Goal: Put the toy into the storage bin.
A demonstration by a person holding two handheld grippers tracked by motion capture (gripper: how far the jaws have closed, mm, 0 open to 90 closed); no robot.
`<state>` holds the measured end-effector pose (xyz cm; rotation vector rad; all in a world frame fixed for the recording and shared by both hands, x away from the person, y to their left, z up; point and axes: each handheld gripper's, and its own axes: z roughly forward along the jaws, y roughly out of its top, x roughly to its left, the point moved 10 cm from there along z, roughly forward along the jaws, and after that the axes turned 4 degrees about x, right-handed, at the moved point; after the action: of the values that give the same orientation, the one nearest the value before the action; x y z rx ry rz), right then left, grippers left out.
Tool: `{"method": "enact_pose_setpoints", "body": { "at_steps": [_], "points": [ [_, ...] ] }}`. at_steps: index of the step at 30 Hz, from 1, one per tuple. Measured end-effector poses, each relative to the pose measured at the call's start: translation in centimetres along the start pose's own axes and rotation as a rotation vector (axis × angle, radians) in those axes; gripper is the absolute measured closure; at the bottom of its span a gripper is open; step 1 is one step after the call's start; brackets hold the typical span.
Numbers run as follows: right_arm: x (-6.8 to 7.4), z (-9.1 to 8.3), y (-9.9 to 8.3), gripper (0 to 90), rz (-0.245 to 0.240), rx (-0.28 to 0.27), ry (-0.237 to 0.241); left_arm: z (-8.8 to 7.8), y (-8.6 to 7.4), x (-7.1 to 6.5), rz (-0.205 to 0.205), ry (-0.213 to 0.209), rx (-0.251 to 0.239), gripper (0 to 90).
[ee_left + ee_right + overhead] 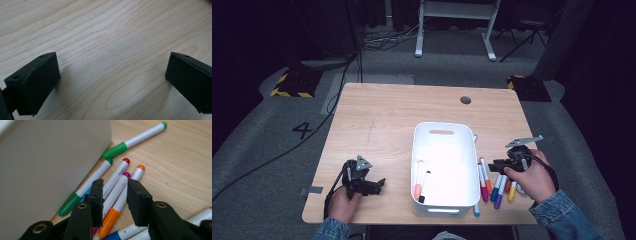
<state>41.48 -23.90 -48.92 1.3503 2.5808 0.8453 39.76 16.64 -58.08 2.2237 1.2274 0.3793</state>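
A white bin (444, 127) stands mid-table with an orange marker (417, 181) and a black-capped marker (424, 186) inside. Several markers (492, 187) lie on the wood just right of it. My right gripper (493, 166) hovers low over that pile. In the right gripper view its jaws (115, 182) stand narrowly apart, with a magenta marker (117, 187) and an orange marker (122, 200) lying in the gap, not pinched. A red-tipped marker (119, 170) and two green ones (135, 141) (85, 187) lie beside the bin wall (50, 165). My left gripper (379, 184) rests on the table, wide open (112, 75) over bare wood.
The wooden table (377, 115) has a cable hole (465, 100) at the back right. Its front edge runs close to both hands. Grey carpet, cables and a desk frame (457, 30) lie beyond the far edge.
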Motion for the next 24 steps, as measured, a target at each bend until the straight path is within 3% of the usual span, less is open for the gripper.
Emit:
{"method": "enact_pose_setpoints", "body": {
  "at_steps": [15, 24],
  "points": [
    [-1.6, 4.7, -2.4, 68.3, 0.034, 0.121, -0.032, 0.0, 0.0, 0.1, -0.007, 0.005, 0.001, 0.0],
    [-2.5, 5.7, -1.9, 71.4, 0.055, 0.101, -0.068, 0.0, 0.1, 0.3, -0.024, 0.015, -0.003, 0.0]
  ]
}}
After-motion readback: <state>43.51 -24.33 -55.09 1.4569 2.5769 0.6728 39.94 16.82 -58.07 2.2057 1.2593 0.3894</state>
